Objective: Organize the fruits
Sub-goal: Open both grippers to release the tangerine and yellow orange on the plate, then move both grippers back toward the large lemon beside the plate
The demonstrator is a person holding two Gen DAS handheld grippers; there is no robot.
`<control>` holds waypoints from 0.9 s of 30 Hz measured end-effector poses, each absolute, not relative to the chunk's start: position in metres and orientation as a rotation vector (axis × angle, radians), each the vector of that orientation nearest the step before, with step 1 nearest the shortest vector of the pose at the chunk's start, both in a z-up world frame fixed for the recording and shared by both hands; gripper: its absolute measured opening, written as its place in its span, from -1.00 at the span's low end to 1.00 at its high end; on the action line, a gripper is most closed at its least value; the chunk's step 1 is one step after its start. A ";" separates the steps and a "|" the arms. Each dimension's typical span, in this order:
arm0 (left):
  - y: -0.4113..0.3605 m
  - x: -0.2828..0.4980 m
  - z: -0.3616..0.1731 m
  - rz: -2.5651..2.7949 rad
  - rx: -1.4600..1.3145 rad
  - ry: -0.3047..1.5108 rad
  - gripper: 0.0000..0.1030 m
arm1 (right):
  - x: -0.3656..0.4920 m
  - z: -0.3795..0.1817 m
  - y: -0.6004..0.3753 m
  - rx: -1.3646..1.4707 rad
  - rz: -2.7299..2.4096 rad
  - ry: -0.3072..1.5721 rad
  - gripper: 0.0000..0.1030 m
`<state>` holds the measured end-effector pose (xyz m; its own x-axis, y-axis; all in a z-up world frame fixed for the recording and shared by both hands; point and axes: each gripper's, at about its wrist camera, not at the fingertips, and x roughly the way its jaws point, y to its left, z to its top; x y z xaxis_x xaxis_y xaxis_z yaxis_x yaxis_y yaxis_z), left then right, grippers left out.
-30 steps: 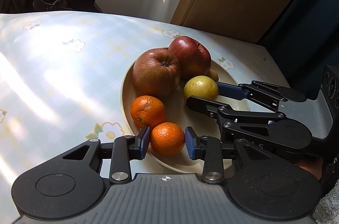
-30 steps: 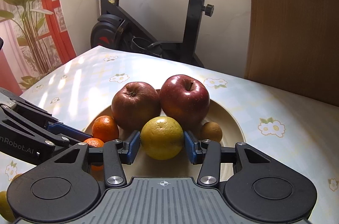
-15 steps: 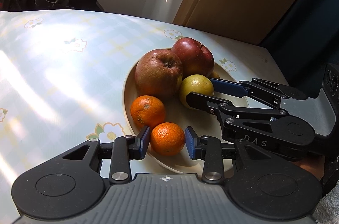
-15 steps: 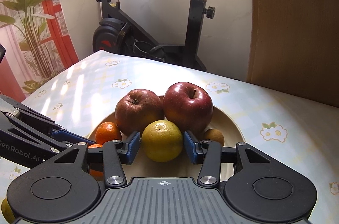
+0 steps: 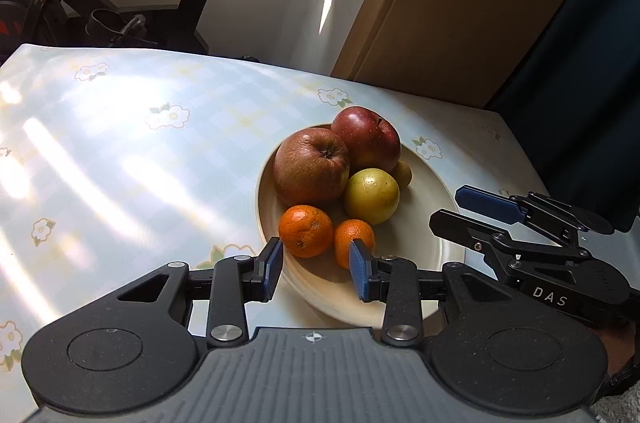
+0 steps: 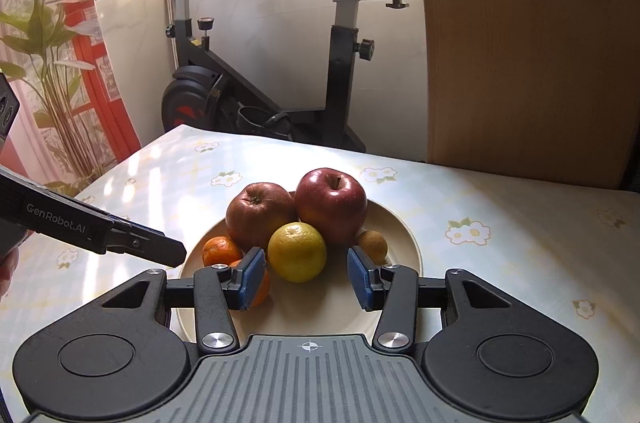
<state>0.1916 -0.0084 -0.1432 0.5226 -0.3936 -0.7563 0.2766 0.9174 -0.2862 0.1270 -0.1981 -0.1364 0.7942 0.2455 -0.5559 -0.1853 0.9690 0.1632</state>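
- Both grippers have pulled back and up from the fruit since the earlier frames. The small orange tangerine [image 5: 352, 235] that sat between the left gripper's [image 5: 314, 269] blue pads now lies beyond them on the round cream plate [image 5: 436, 223].
- Likewise, the yellow-green round citrus [image 5: 372, 196] is no longer framed by the right gripper [image 6: 306, 277]. It rests mid-plate against the two apples.
- Left gripper: released, its pads apart with nothing between them. Its right pad only overlaps the small tangerine in the line of sight.
- Right gripper: released and empty, hovering off the plate's near-right edge, apart from all the fruit.
- On the plate, the brownish-red apple [image 5: 310, 167] and the dark red apple [image 5: 366, 139] sit side by side at the back. A larger orange tangerine [image 5: 306, 231] touches the small one near the front rim, and a small tan fruit [image 5: 404, 173] is tucked behind the citrus.
- All the fruit in view looks gathered on the plate, which sits on the flower-patterned checked tablecloth [image 5: 140, 163], so the step in hand seems to be clearing away after placing.
- To do it well, lift each gripper up and back along its own fingers rather than sweeping sideways.
- Keep the left pads clear of the small tangerine; it sits near the rim and a nudge could roll it off.
- Keep the two grippers apart as they withdraw, since they converge at the plate's near side.
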 end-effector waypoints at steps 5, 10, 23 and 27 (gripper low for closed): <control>0.006 0.181 -0.133 -0.400 -0.129 0.920 -0.26 | 0.104 -0.136 -0.201 0.144 0.206 0.609 -0.17; 0.025 0.170 -0.128 -0.393 -0.119 0.914 -0.26 | 0.088 -0.139 -0.195 0.159 0.193 0.621 -0.17; 0.050 0.124 -0.136 -0.453 -0.115 0.960 -0.26 | 0.069 -0.148 -0.145 0.029 0.315 0.735 -0.17; 0.050 0.109 -0.142 -0.493 -0.141 0.983 -0.26 | 0.066 -0.148 -0.130 -0.033 0.361 0.765 -0.17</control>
<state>0.1088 0.0498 -0.1421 0.4550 -0.4608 -0.7620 0.3358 0.8813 -0.3325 0.0655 -0.1305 -0.1477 0.6634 0.3076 -0.6822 -0.3314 0.9381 0.1007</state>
